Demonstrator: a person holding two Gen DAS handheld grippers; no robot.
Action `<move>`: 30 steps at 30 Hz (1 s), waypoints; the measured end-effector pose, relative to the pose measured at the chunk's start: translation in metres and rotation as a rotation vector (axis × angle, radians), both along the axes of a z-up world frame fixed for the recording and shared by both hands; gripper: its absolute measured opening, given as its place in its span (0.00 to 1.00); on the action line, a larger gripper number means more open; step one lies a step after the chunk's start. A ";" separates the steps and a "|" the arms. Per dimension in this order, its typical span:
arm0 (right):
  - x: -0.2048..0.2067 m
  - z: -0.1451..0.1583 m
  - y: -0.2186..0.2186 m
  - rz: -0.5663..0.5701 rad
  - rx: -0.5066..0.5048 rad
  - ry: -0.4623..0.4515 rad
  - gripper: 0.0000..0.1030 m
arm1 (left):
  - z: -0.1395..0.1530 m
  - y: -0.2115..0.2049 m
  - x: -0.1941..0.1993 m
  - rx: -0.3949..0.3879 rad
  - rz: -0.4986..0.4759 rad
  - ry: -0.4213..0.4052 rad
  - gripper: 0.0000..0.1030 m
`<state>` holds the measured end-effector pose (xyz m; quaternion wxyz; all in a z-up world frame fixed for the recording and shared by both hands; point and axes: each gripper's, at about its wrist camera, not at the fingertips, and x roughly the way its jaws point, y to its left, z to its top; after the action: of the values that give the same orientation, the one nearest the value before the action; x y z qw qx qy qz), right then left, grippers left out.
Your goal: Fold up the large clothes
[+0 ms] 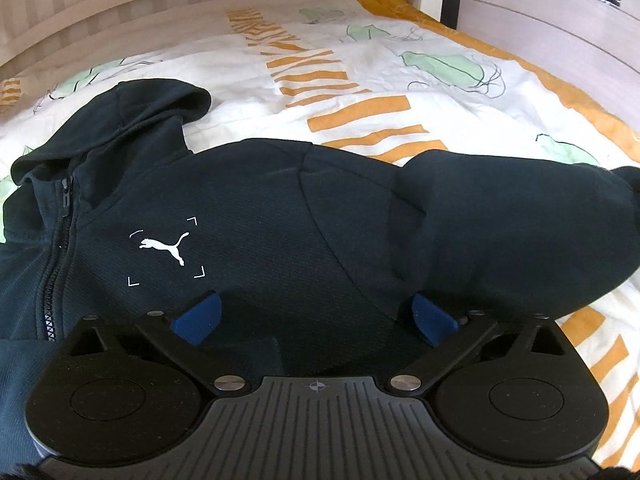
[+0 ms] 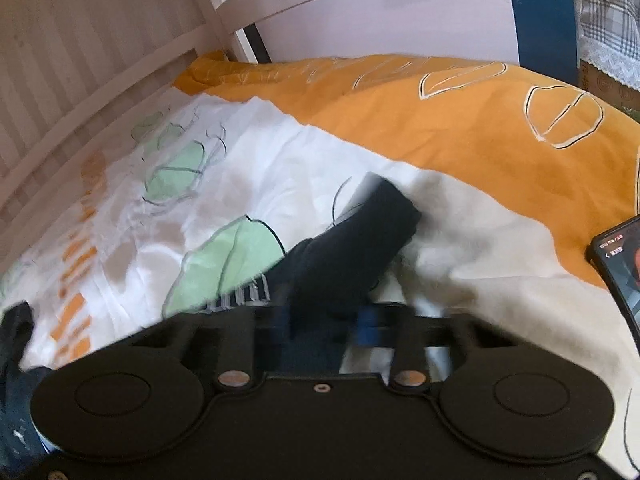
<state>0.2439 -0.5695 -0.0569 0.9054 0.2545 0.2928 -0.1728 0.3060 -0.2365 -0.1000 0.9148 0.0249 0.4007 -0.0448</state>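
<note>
A dark navy zip hoodie (image 1: 248,216) with a white puma logo lies on the bed, chest up, hood at the upper left. My left gripper (image 1: 314,318) is open, its blue fingers (image 1: 198,318) resting on the chest with nothing between them. A sleeve is folded across the right shoulder. In the blurred right wrist view my right gripper (image 2: 330,320) is shut on the dark sleeve (image 2: 352,248), whose cuff end trails forward over the sheet.
The bed has a white sheet with green and orange prints (image 1: 360,80) and an orange cover (image 2: 460,120) at the far right. A slatted wooden rail (image 1: 120,12) runs along the back. A phone (image 2: 620,260) lies at the right edge.
</note>
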 end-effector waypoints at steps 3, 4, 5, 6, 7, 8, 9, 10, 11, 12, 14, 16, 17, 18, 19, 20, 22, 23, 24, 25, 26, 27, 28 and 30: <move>-0.005 0.021 0.010 0.034 -0.042 -0.042 0.26 | 0.010 0.008 -0.001 -0.038 0.000 0.017 0.94; -0.007 0.030 0.014 0.050 -0.054 -0.065 0.26 | 0.014 0.012 -0.003 -0.068 0.010 0.013 0.90; -0.008 0.041 0.018 0.067 -0.069 -0.088 0.26 | 0.018 0.016 -0.005 -0.095 0.022 0.007 0.90; -0.009 0.052 0.022 0.086 -0.088 -0.109 0.26 | 0.021 0.019 -0.007 -0.117 0.035 -0.003 0.90; -0.010 0.065 0.028 0.110 -0.112 -0.134 0.26 | 0.023 0.022 -0.008 -0.135 0.052 -0.017 0.90; -0.011 0.076 0.032 0.131 -0.132 -0.154 0.26 | 0.025 0.023 -0.009 -0.148 0.063 -0.027 0.90; -0.012 0.089 0.038 0.151 -0.155 -0.176 0.26 | 0.025 0.023 -0.008 -0.153 0.065 -0.027 0.90; -0.013 0.102 0.044 0.173 -0.176 -0.199 0.26 | 0.023 0.021 -0.006 -0.151 0.060 -0.019 0.90; -0.012 0.114 0.050 0.197 -0.195 -0.219 0.26 | 0.020 0.016 -0.003 -0.142 0.050 -0.005 0.90; -0.012 0.126 0.057 0.223 -0.211 -0.238 0.26 | 0.016 0.012 0.001 -0.128 0.041 0.007 0.90; -0.011 0.146 0.071 0.271 -0.234 -0.265 0.26 | 0.008 0.001 0.005 -0.065 0.032 0.009 0.91; -0.010 0.161 0.086 0.321 -0.255 -0.288 0.26 | 0.003 -0.008 0.008 -0.007 0.018 0.000 0.93; -0.010 0.167 0.094 0.347 -0.264 -0.297 0.26 | 0.002 -0.010 0.010 0.006 0.016 0.004 0.94; -0.010 0.173 0.104 0.376 -0.273 -0.307 0.26 | 0.002 -0.009 0.011 0.008 0.013 0.010 0.94; -0.010 0.176 0.114 0.401 -0.278 -0.313 0.26 | 0.004 -0.008 0.014 0.001 0.007 0.023 0.94; -0.010 0.180 0.125 0.429 -0.283 -0.319 0.26 | 0.006 -0.004 0.014 -0.014 0.001 0.033 0.92; -0.008 0.184 0.148 0.485 -0.279 -0.326 0.26 | 0.014 0.009 0.011 -0.078 -0.013 0.039 0.90; -0.006 0.184 0.159 0.511 -0.273 -0.326 0.26 | 0.019 0.020 0.006 -0.125 -0.012 0.038 0.90; -0.005 0.184 0.173 0.543 -0.269 -0.324 0.26 | 0.023 0.029 0.000 -0.163 -0.001 0.032 0.90; -0.004 0.184 0.186 0.572 -0.268 -0.323 0.26 | 0.029 0.041 -0.007 -0.199 0.015 0.019 0.90; -0.004 0.184 0.199 0.601 -0.269 -0.324 0.26 | 0.035 0.057 -0.017 -0.230 0.037 0.001 0.90; -0.004 0.184 0.214 0.633 -0.269 -0.325 0.26 | 0.040 0.070 -0.024 -0.247 0.056 -0.013 0.90; -0.003 0.183 0.228 0.662 -0.266 -0.325 0.26 | 0.045 0.087 -0.034 -0.268 0.080 -0.032 0.90; -0.001 0.180 0.257 0.719 -0.258 -0.327 0.26 | 0.054 0.117 -0.050 -0.293 0.115 -0.052 0.91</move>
<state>0.2425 -0.3128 0.1227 0.9670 0.0445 0.1915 0.1620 0.2563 -0.1196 -0.0459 0.9197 -0.1309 0.3667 -0.0498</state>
